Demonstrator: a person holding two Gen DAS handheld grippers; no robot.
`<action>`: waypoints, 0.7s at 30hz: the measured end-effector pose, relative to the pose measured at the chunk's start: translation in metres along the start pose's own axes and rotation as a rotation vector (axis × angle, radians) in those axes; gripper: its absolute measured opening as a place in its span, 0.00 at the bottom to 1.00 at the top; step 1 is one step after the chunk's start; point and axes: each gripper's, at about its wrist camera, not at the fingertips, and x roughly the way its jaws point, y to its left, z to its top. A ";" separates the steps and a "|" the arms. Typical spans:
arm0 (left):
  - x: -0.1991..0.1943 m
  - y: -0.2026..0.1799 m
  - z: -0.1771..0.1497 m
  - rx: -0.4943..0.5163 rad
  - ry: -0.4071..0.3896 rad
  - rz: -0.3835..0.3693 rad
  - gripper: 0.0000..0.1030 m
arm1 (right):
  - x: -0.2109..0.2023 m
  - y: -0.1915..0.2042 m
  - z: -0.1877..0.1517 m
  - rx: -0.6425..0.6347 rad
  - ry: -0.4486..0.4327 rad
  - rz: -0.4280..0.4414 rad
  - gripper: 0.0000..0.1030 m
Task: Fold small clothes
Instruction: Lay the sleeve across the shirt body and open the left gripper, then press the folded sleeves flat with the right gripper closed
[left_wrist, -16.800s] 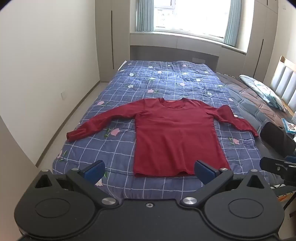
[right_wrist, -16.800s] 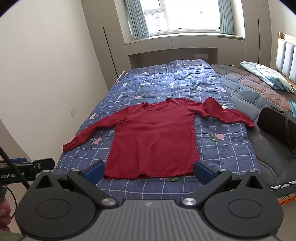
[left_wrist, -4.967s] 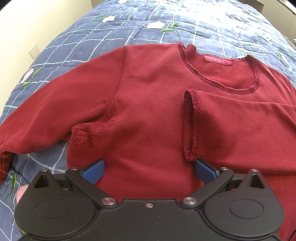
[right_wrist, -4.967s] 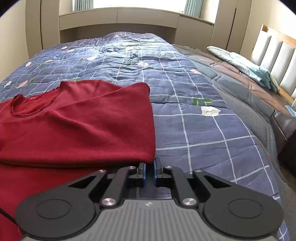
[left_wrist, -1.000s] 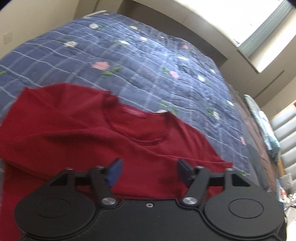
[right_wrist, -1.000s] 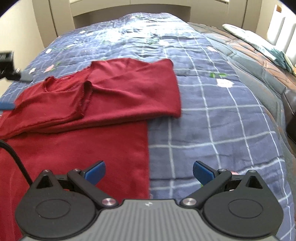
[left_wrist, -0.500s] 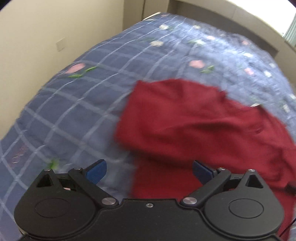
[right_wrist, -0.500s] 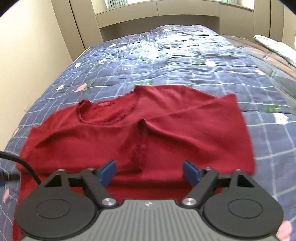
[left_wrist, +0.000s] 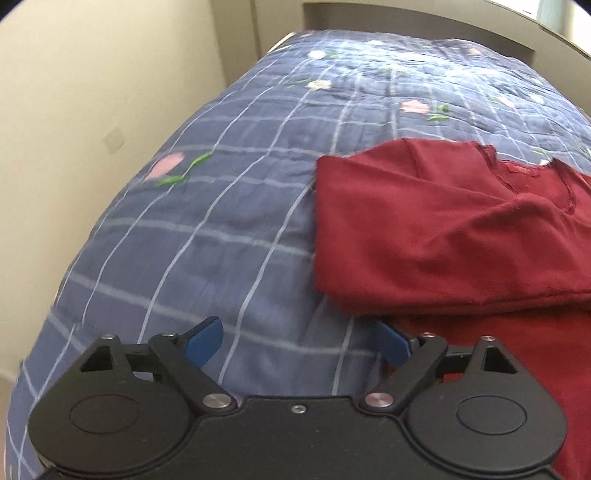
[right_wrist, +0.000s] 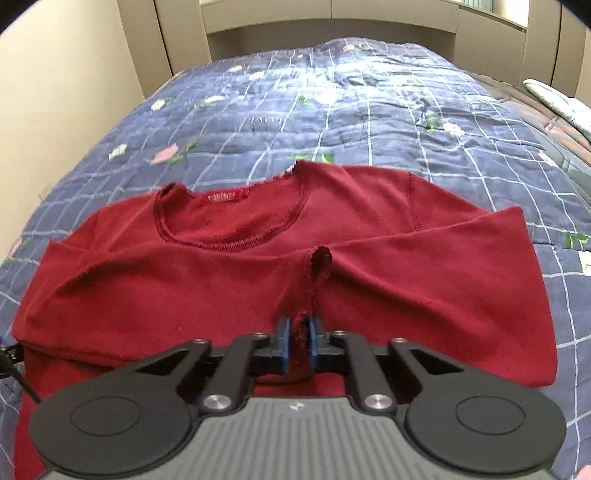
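A dark red long-sleeved top (right_wrist: 229, 280) lies flat on the bed, both sleeves folded in across the chest. My right gripper (right_wrist: 298, 341) is shut on a sleeve cuff (right_wrist: 318, 266) at the middle of the chest, below the neckline. In the left wrist view the top (left_wrist: 443, 236) fills the right side, its folded left shoulder edge toward me. My left gripper (left_wrist: 297, 341) is open and empty over the quilt, its right finger (left_wrist: 391, 341) beside the top's left edge, just below the folded sleeve.
A blue checked floral quilt (right_wrist: 369, 110) covers the bed. A cream wall (left_wrist: 74, 110) runs close along the bed's left side. A pillow (right_wrist: 554, 99) lies at the far right. A black cable (right_wrist: 14, 365) shows at the left edge.
My right gripper has closed on the sleeve cuff; it was open half a second ago. My left gripper has narrowed slightly and come nearer the top's left edge.
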 end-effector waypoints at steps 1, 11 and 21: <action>0.001 -0.001 0.002 0.005 -0.008 -0.011 0.84 | -0.003 0.000 0.001 0.003 -0.012 0.000 0.08; -0.006 -0.007 0.018 -0.017 -0.096 -0.082 0.17 | -0.012 -0.001 -0.002 0.011 -0.045 -0.018 0.04; -0.007 -0.008 0.015 0.022 -0.047 -0.016 0.10 | -0.002 0.003 -0.014 -0.010 -0.004 -0.024 0.04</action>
